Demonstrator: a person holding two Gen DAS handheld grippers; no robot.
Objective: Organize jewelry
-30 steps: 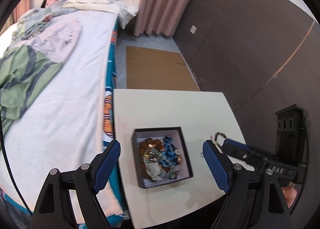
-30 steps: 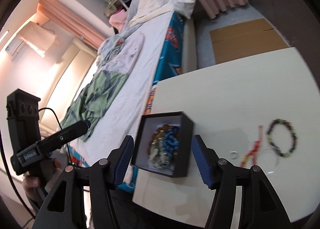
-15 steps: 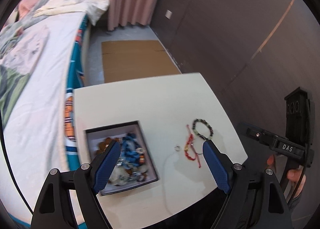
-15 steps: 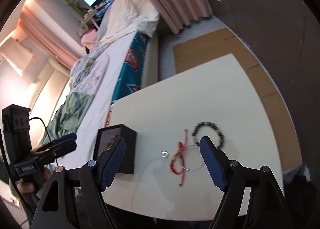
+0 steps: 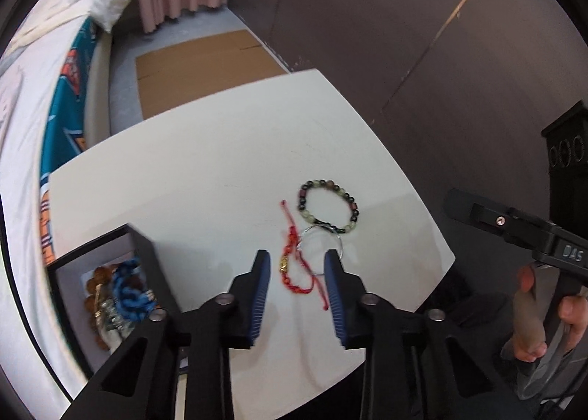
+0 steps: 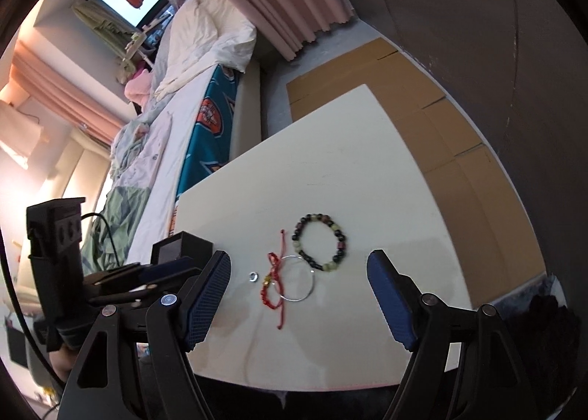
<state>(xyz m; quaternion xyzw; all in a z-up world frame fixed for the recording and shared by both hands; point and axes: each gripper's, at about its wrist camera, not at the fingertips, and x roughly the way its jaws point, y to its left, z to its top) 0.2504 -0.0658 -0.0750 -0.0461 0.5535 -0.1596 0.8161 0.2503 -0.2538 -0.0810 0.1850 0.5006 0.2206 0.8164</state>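
Above the white table [image 5: 191, 170], the left gripper [image 5: 296, 275] has just been narrowing, its jaws half closed around the red cord bracelet [image 5: 292, 265] without pressing it. The right gripper [image 6: 299, 275] hangs wide open, empty. Beyond lie a silver bangle [image 6: 299, 282] and beaded bracelet [image 6: 320, 241]; the black jewelry box [image 5: 106, 295] sits at the table's left.

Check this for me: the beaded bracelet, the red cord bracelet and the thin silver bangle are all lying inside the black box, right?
Not quite. The beaded bracelet, red cord bracelet and silver bangle lie on the white table, outside the black box, as the left wrist view shows.
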